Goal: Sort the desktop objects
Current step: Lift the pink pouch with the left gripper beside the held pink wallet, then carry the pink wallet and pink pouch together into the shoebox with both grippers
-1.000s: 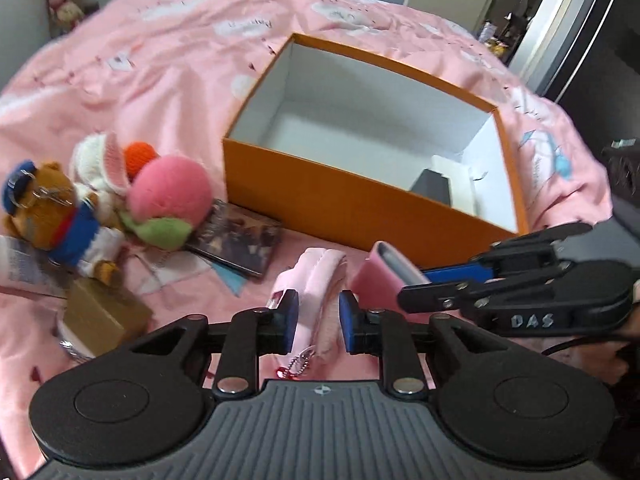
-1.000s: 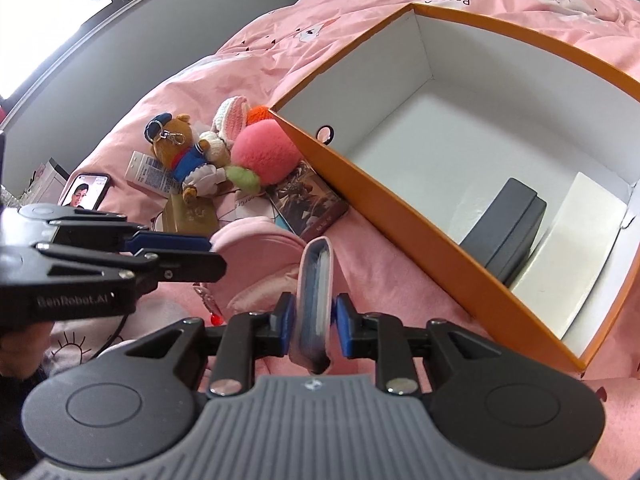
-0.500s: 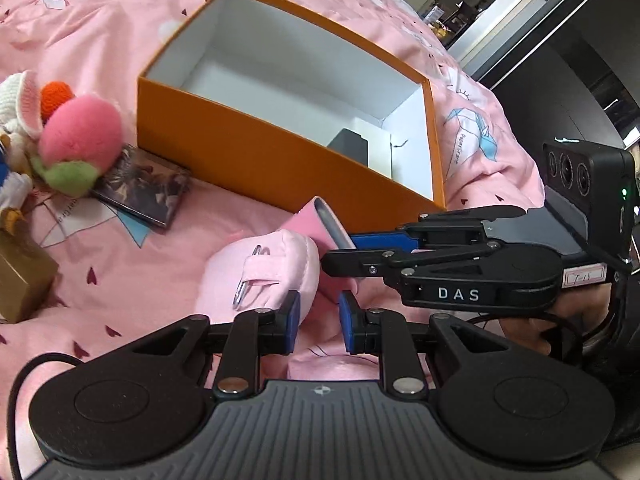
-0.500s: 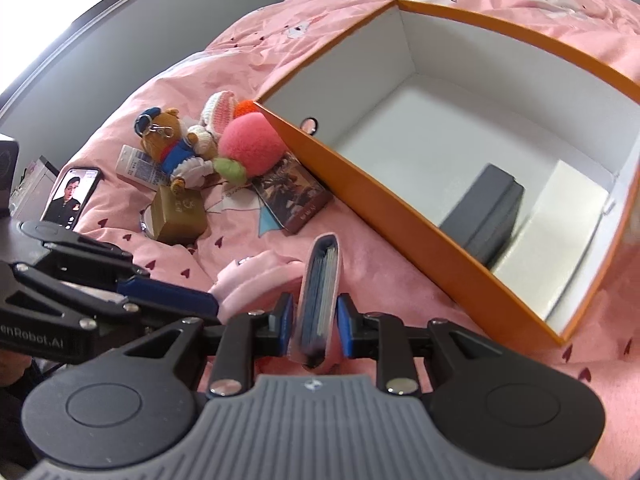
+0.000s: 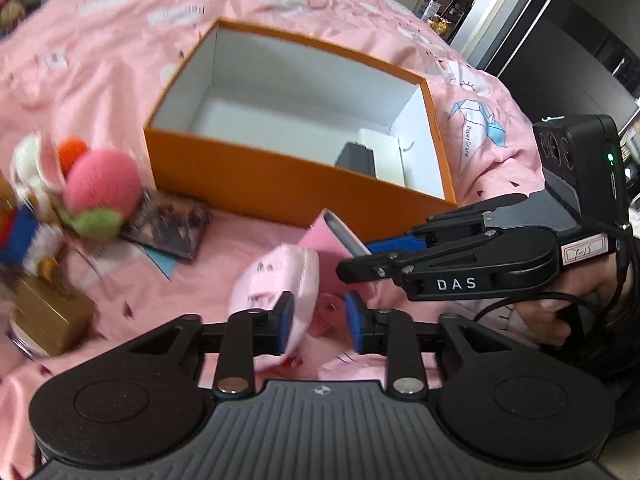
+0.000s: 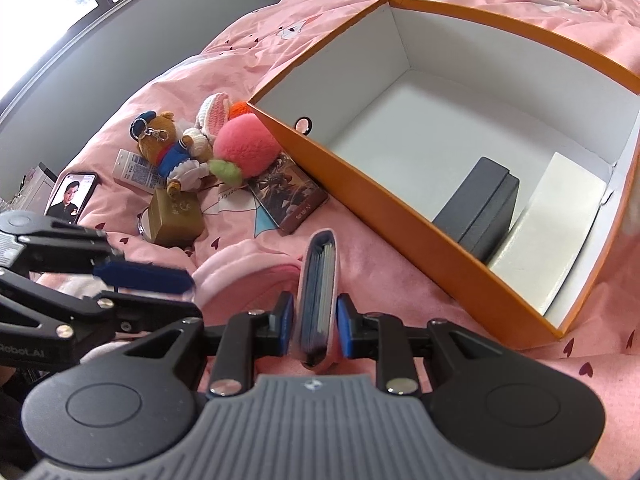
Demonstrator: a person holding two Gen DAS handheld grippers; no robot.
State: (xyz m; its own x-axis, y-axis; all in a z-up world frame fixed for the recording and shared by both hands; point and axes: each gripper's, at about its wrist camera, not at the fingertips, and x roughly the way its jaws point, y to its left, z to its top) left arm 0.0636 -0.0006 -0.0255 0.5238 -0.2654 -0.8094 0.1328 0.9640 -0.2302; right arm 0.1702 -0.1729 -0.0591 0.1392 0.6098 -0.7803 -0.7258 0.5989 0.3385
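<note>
The right gripper (image 6: 313,322) is clamping the pink card wallet (image 6: 317,292), heading for the orange cardboard box (image 6: 404,216) (lift needed); the left gripper (image 5: 319,322) is hanging parted beside the soft pink pouch (image 5: 280,280).

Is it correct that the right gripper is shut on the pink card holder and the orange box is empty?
Not empty. The right wrist view shows the orange cardboard box holding a black rectangular case and a white flat box. The right gripper is shut on the pink card holder.
</note>
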